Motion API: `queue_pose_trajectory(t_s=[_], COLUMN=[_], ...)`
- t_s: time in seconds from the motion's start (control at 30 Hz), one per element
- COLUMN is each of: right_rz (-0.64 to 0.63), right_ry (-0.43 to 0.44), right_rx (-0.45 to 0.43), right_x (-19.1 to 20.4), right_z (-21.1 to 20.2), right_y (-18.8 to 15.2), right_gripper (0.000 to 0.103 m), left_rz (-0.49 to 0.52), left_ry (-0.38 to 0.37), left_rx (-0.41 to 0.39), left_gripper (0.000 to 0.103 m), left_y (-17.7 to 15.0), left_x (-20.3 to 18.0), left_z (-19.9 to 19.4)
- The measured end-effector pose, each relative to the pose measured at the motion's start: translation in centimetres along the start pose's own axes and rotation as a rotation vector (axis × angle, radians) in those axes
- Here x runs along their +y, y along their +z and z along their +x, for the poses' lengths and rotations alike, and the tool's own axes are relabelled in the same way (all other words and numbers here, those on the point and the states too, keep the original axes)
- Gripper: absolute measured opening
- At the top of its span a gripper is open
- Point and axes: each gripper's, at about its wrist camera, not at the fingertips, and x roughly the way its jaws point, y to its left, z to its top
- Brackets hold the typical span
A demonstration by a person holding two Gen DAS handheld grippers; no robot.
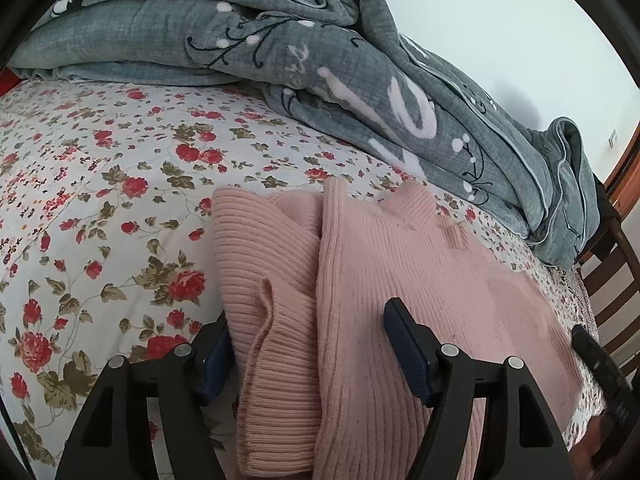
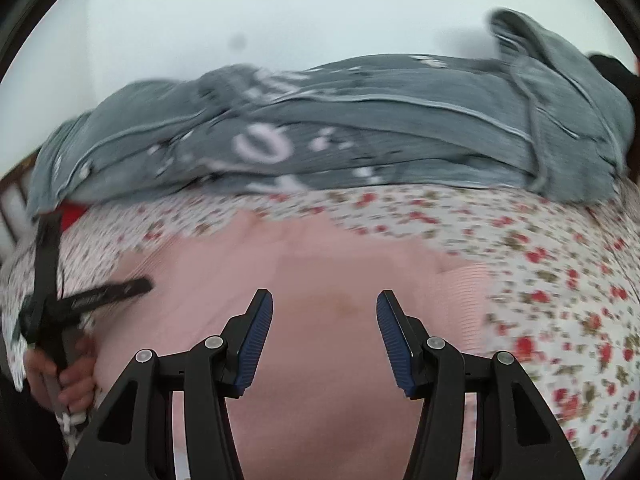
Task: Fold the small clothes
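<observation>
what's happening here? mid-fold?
A person with a handheld gripper in each hand is folding a pink ribbed sweater on a floral bedsheet. One side is already folded over. The left gripper is open with sweater fabric between its fingers; the right gripper hovers open above it, holding nothing.

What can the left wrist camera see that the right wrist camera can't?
Only the left view shows the pink sweater's folded-over ribbed sleeve lying between the open left gripper. Only the right view shows a hand holding that left gripper, and the open right gripper. Both show the sweater, flowered sheet and grey blanket.
</observation>
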Motion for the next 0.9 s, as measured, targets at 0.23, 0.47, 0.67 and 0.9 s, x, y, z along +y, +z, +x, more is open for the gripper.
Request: queue_pose_trajectory(t_s=[0.23,0.47,0.67,0.9], right_rz=[-0.108,-0.139,-0.141,-0.131], right_ry=[-0.096,-0.134,-0.133,-0.101], right_rx=[0.065,0.108,0.114,0.120], right_x=[4.8,5.1,5.1,4.9], right_z=[3.4,5.1,5.1,5.1], right_y=[-1.6,-2.8,-2.7,-2.7], right_gripper=[0.052,0.050,0.050,0.051], left_rz=[-0.001,0.004,0.009,0.040], left_ry=[0.000,0.004,0.007,-0.016], left_rx=[-0.001,0.001,0.003,0.042], left_gripper=[0.069,0.070,0.070,0.070], left_y=[0.0,0.0,0.0,-0.1], left_x=[0.0,0.0,0.0,-0.4], left_z=[0.0,0.0,0.1,-0.6])
